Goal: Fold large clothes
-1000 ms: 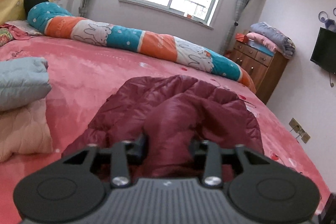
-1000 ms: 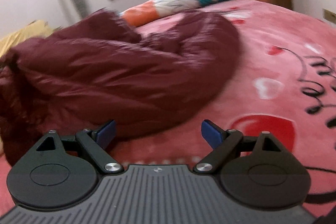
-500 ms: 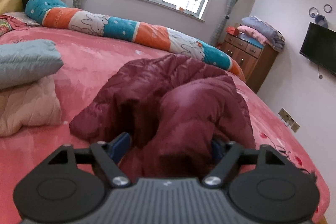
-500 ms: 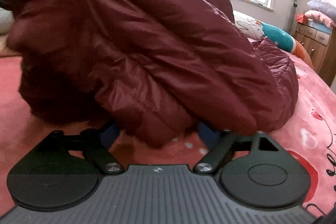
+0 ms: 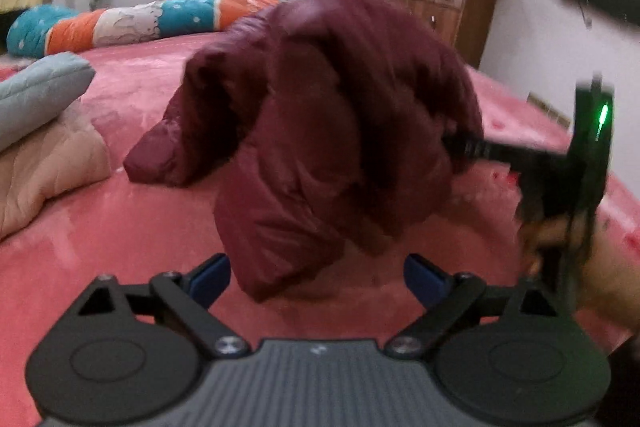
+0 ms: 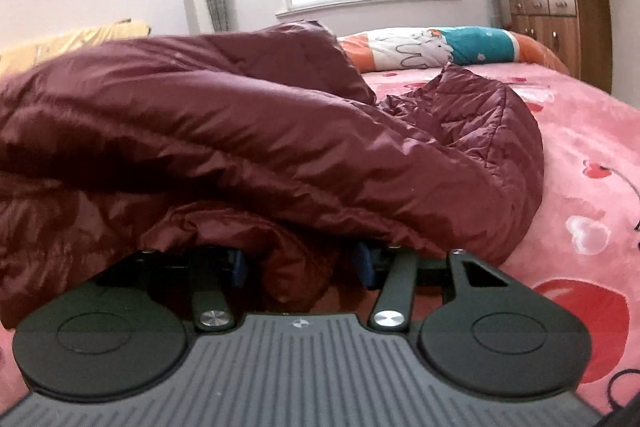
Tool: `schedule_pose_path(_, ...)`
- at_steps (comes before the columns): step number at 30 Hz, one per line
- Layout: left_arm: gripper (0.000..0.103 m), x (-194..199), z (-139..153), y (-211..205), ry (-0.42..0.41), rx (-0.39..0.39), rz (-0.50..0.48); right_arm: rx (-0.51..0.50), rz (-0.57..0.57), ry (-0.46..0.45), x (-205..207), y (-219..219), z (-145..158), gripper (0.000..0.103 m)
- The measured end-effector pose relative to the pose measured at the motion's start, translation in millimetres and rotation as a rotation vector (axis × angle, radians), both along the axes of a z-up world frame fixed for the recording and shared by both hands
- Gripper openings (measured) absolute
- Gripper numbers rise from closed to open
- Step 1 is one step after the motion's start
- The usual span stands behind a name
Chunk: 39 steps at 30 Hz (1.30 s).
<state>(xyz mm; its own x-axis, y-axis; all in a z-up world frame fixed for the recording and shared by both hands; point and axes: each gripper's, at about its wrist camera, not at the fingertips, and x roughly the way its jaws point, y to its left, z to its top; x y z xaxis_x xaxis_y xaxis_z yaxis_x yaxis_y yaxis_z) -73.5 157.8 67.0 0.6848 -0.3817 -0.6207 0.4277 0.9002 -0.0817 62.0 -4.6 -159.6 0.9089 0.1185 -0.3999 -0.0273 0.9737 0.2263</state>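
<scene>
Item: maroon puffer jacket (image 5: 332, 131), bunched mid-bed (image 5: 120, 227), not yet folded flat, we judge. Our left gripper (image 5: 316, 277): jaws spreading, nothing between. Our right gripper (image 6: 302, 267): jaws closing around a jacket fold. Open bedspread right; stacked quilts (image 5: 44, 135) crowd the left.

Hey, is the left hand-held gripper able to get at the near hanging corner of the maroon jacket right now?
Probably yes. The left hand-held gripper is opening, nothing pinched, and the maroon jacket has a corner drooping just ahead of its fingers with only bare pink bedspread between.
</scene>
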Motion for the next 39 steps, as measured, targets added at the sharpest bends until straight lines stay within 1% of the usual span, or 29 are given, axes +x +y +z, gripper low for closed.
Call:
schedule_pose_path(3,0.093,10,-14,-16,-0.066,0.091,0.009,0.060,0.004,0.014,-3,-8,2,0.072)
schedule_pose_path(5,0.085,21,-23,-25,-0.103,0.151,0.025,0.059,0.005,0.018,4,-12,-3,0.077)
schedule_pose_path(6,0.074,28,-27,-30,-0.114,0.184,0.042,0.058,0.009,0.024,5,-10,-5,0.082)
schedule_pose_path(7,0.061,33,-30,-32,-0.117,0.207,0.056,0.062,0.013,0.029,6,-9,-6,0.085)
schedule_pose_path(8,0.056,39,-33,-34,-0.120,0.224,0.077,0.069,0.015,0.034,16,-13,-9,0.086)
schedule_pose_path(9,0.052,43,-34,-34,-0.124,0.221,0.091,0.076,0.020,0.039,18,-12,-11,0.088)
schedule_pose_path(10,0.051,47,-34,-32,-0.128,0.210,0.109,0.080,0.026,0.044,22,-12,-12,0.089)
schedule_pose_path(11,0.048,49,-33,-30,-0.132,0.200,0.129,0.083,0.032,0.048,18,-10,-9,0.090)
schedule_pose_path(13,0.031,52,-32,-26,-0.133,0.180,0.159,0.092,0.037,0.053,24,-13,-16,0.090)
schedule_pose_path(14,0.027,53,-30,-24,-0.137,0.173,0.170,0.094,0.037,0.052,30,-14,-16,0.086)
schedule_pose_path(16,0.017,51,-25,-21,-0.153,0.170,0.186,0.080,0.028,0.042,26,-12,-15,0.064)
schedule_pose_path(17,0.015,50,-22,-20,-0.158,0.168,0.197,0.073,0.021,0.038,25,-11,-14,0.060)
schedule_pose_path(19,0.011,50,-14,-16,-0.165,0.144,0.218,0.082,0.017,0.031,17,-9,-11,0.042)
schedule_pose_path(20,0.010,50,-9,-14,-0.173,0.130,0.228,0.089,0.012,0.029,12,-9,-9,0.040)
schedule_pose_path(21,0.009,48,-3,-13,-0.187,0.117,0.237,0.105,0.009,0.026,9,-10,-7,0.032)
schedule_pose_path(22,0.008,46,3,-12,-0.201,0.105,0.243,0.138,0.008,0.021,5,-12,-4,0.027)
schedule_pose_path(25,0.007,39,24,-6,-0.242,0.065,0.259,0.256,-0.013,-0.004,-12,-22,6,0.023)
schedule_pose_path(29,0.007,26,50,1,-0.293,0.014,0.264,0.406,-0.064,-0.066,-41,-44,24,0.020)
schedule_pose_path(34,0.006,7,83,13,-0.347,-0.042,0.266,0.495,-0.156,-0.159,-85,-59,53,0.020)
schedule_pose_path(39,0.006,-12,111,21,-0.396,-0.100,0.251,0.529,-0.220,-0.265,-133,-68,90,0.020)
